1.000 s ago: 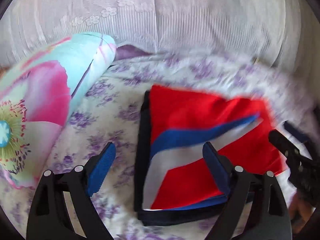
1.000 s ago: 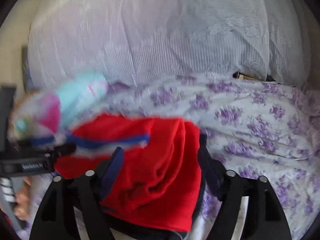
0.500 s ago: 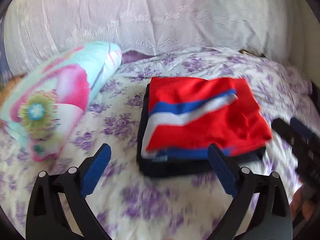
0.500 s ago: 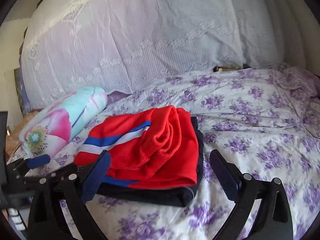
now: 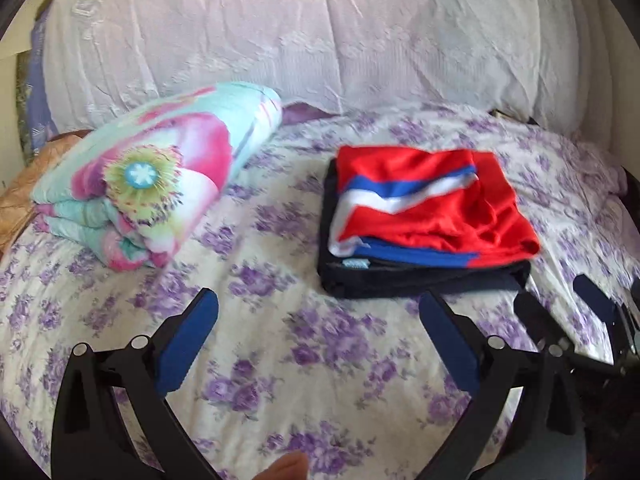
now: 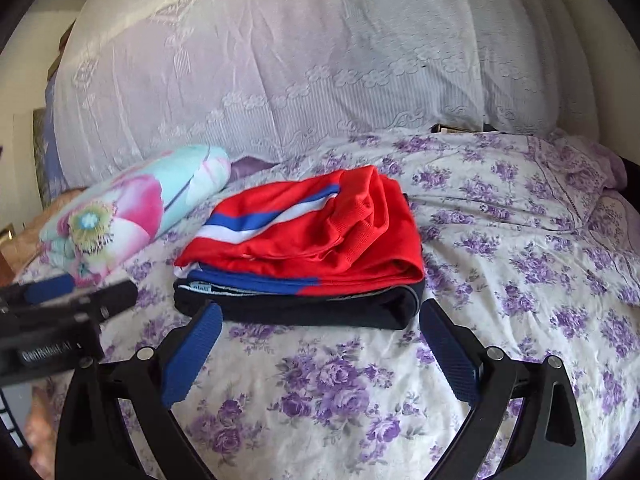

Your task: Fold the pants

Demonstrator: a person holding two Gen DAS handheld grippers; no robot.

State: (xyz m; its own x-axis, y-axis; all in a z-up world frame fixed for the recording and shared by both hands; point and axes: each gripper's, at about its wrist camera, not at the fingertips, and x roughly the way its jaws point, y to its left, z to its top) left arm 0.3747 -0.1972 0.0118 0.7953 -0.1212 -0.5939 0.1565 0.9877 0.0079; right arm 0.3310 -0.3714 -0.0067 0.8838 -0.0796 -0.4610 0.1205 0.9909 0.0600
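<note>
Red pants [image 5: 440, 216] [image 6: 320, 236] with a blue and white stripe lie folded on top of a dark navy folded garment [image 5: 400, 280] [image 6: 300, 308] on the bed. My left gripper [image 5: 318, 302] hovers just in front of the stack, its jaws still opening and nothing between them. Also short of the stack, my right gripper [image 6: 320, 312] stands open and empty. Each gripper shows in the other's view: the right gripper [image 5: 554, 292] at the right edge, the left gripper [image 6: 92, 286] at the left edge.
A folded floral blanket [image 5: 160, 176] [image 6: 132, 208] lies left of the stack. The white lace cover [image 5: 320, 40] rises behind the bed. The purple-flowered sheet [image 5: 280, 340] spreads in front. A pillow [image 6: 580, 176] sits at the far right.
Both grippers have drawn back from the stack, which now sits farther away. Their jaws have widened, and the red pants lie free on the dark garment.
</note>
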